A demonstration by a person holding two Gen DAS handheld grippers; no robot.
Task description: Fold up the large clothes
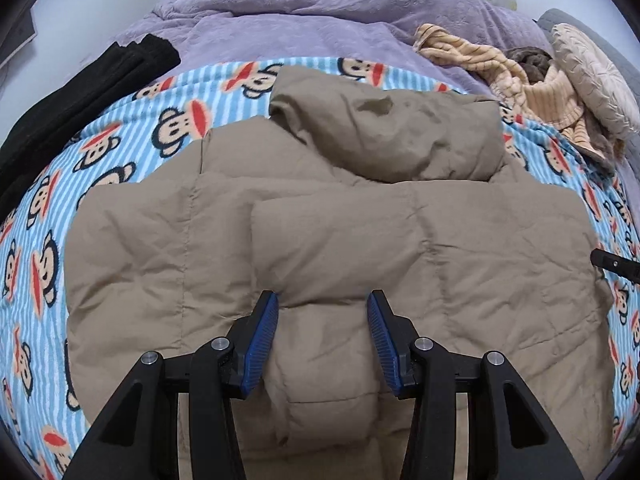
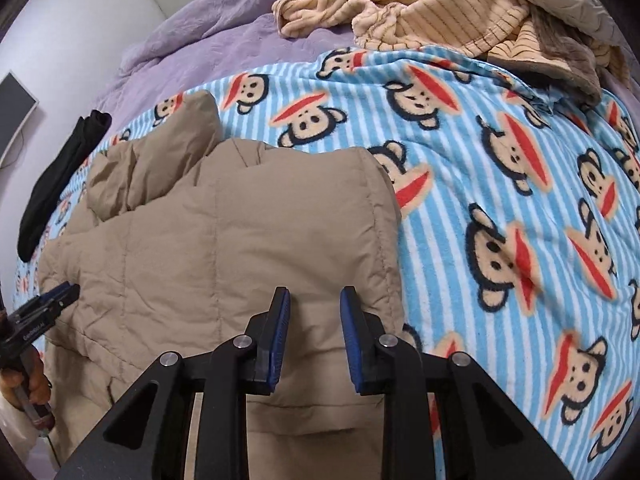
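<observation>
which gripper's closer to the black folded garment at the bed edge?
Left. The left gripper is over the tan jacket's middle, on the black garment's side. The right gripper is over the jacket's opposite edge, farther away.

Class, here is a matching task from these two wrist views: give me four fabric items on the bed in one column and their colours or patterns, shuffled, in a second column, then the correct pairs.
Column 1
1. puffer jacket
2. folded garment
3. fleece blanket
4. quilt

Column 2
A. lilac
B. blue and white stripes with cartoon monkeys
C. tan
D. black

Pairs: 1-C, 2-D, 3-B, 4-A
</observation>
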